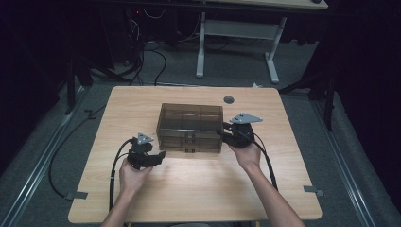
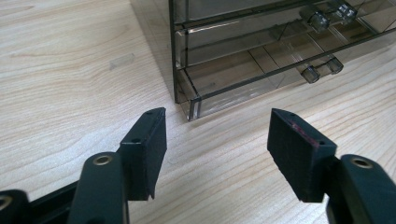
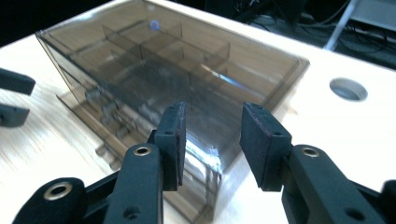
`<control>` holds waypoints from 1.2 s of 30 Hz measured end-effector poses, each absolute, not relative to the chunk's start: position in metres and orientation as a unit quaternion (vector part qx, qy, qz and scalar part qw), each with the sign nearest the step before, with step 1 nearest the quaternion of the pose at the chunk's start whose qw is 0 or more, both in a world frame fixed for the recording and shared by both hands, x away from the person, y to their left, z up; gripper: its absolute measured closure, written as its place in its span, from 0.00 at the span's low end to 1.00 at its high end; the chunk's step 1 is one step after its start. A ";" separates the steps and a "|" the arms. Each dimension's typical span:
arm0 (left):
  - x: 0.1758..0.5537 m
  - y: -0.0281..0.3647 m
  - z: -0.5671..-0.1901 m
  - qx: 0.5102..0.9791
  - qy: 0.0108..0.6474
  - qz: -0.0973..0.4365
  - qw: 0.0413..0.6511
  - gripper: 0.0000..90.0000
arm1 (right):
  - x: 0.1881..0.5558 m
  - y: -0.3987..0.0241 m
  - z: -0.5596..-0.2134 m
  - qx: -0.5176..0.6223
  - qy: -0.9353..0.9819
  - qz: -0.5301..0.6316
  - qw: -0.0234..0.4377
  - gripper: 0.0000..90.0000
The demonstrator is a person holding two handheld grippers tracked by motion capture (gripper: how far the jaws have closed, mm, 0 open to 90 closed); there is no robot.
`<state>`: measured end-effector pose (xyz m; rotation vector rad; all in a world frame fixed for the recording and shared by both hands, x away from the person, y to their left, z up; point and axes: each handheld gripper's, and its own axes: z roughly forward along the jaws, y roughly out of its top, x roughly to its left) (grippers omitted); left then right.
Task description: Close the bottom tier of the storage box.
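High view: drawer box sitting btwn both tongs

Drawer box (image 1: 190,126) is sitting mid counter (image 1: 142,104), long axis running left-right, drawer fronts w/ knobs (image 2: 309,73) facing the person. Right tongs (image 1: 226,134) are hovering spread at its right front corner, just beside it, nothing pinched. Left tongs (image 1: 161,156) are waiting spread, empty, off its left front corner. Right hand is looking nearer.
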<state>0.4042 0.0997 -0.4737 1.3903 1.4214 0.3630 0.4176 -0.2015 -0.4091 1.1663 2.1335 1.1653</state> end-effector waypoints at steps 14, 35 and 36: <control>0.406 0.100 -0.477 0.585 0.591 0.146 0.536 0.44 | 0.387 -0.220 -0.425 0.429 0.771 0.407 0.238 0.73; 0.408 0.097 -0.481 0.588 0.586 0.151 0.536 0.42 | 0.373 -0.221 -0.459 0.442 0.780 0.395 0.202 0.77; 0.409 0.097 -0.482 0.589 0.586 0.152 0.535 0.42 | 0.373 -0.221 -0.461 0.443 0.780 0.393 0.201 0.77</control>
